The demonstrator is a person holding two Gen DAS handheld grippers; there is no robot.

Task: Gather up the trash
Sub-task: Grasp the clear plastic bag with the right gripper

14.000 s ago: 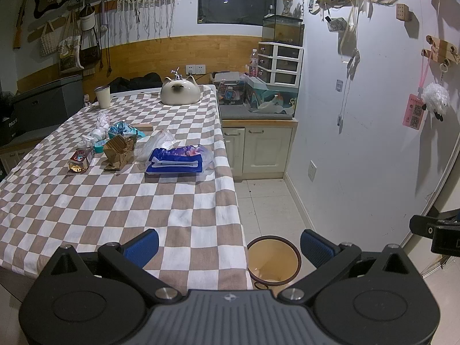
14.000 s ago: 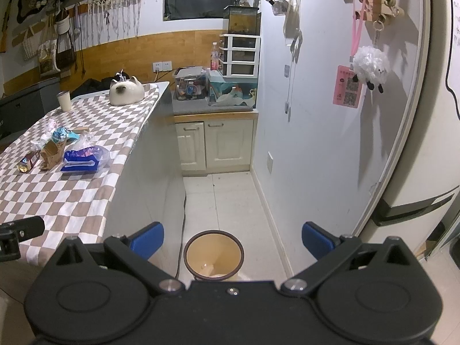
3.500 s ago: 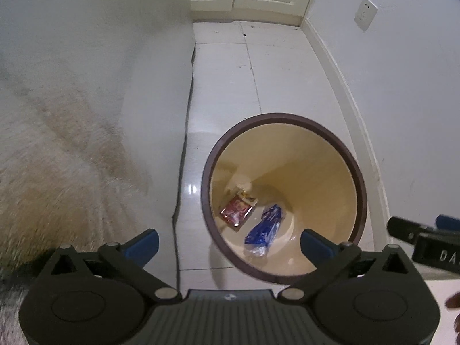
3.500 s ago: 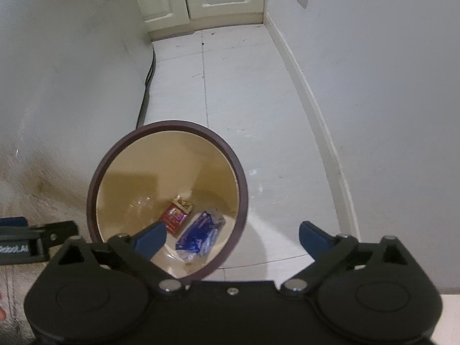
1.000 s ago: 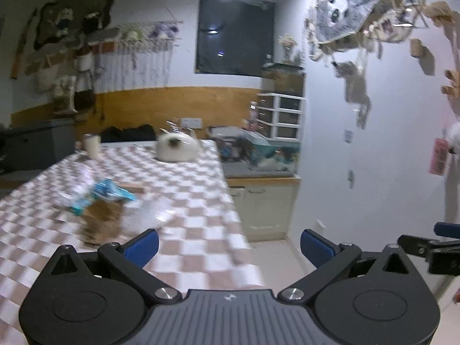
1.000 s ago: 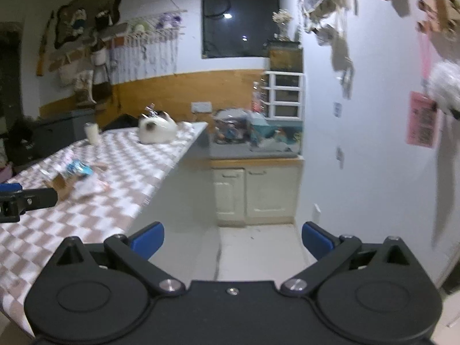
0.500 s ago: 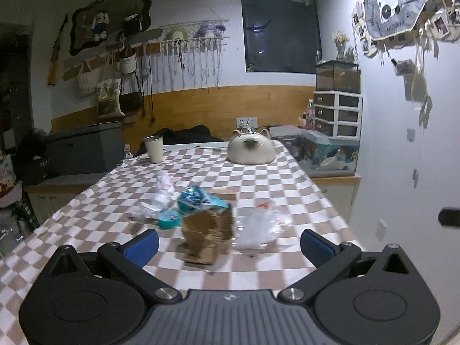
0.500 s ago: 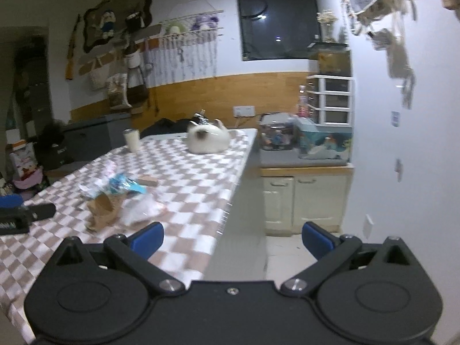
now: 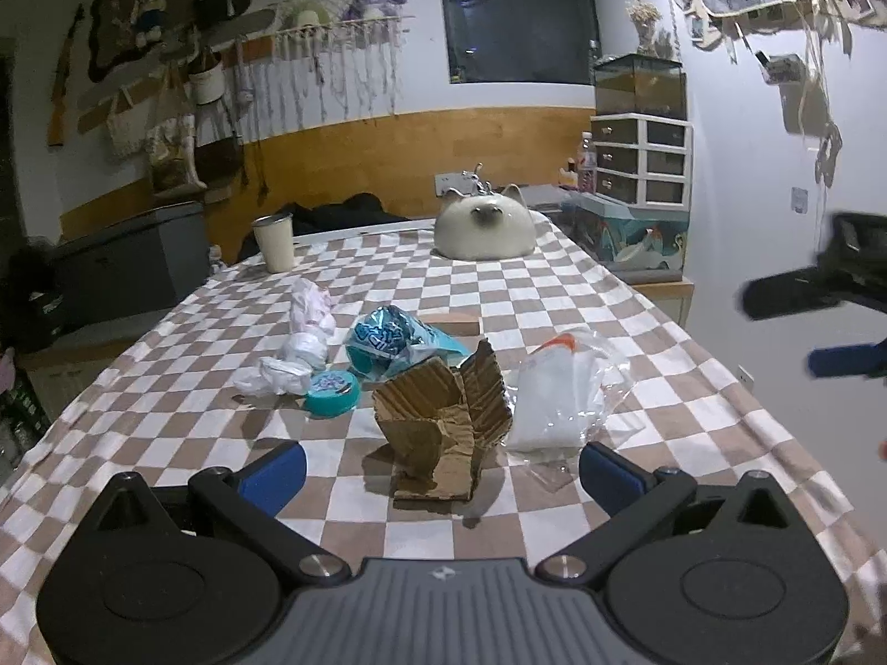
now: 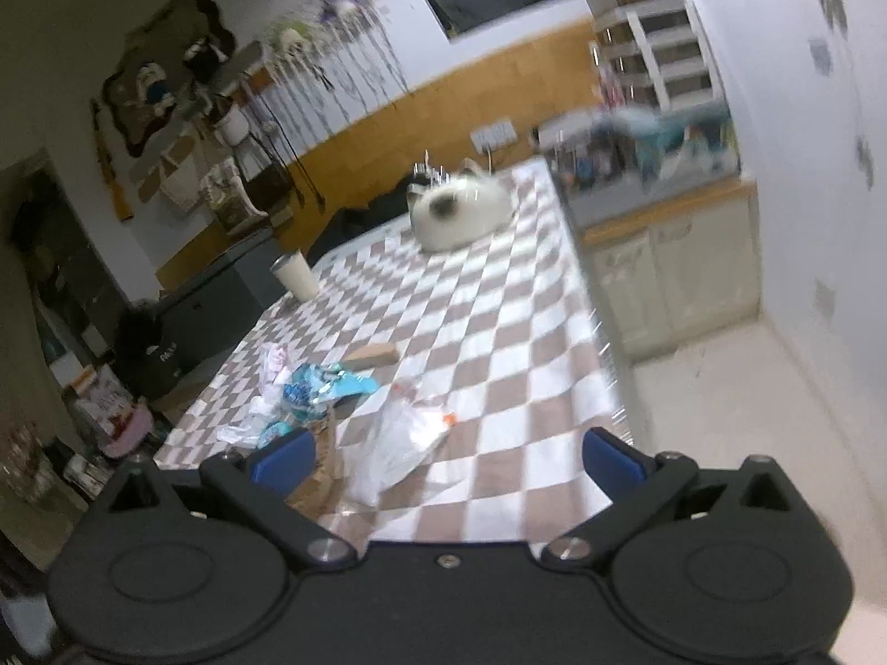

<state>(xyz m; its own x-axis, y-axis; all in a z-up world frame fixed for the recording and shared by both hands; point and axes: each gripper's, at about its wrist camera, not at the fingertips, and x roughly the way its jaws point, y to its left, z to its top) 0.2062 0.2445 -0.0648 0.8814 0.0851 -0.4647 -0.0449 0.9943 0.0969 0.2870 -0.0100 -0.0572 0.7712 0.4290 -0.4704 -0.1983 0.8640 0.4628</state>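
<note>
1. The left gripper (image 9: 442, 468) hangs low over the near end of the table (image 9: 654, 332), jaws wide apart and holding nothing; the torn cardboard (image 9: 443, 421) stands right in the gap ahead of its fingertips.
2. The right gripper (image 10: 446, 451) has its jaws spread as well, empty, above the table's right-hand edge (its view is tilted and smeared); bare floor (image 10: 720, 388) runs beside that edge toward the cabinets (image 10: 682, 271).
3. Taking the cardboard as landmark: a clear plastic bag (image 9: 560, 393) lies just right of it, touching or nearly so; a teal lid (image 9: 331, 393) sits just left; a blue snack wrapper (image 9: 388, 343) lies just behind it; crumpled white tissue (image 9: 302, 343) is farther left.
4. Well behind the cardboard, a cat-shaped white pot (image 9: 483, 227) and a pale cup (image 9: 274, 241) stand at the far end of the checked cloth, with open squares between.
5. A wooden wall panel (image 9: 360, 160) backs the room.
</note>
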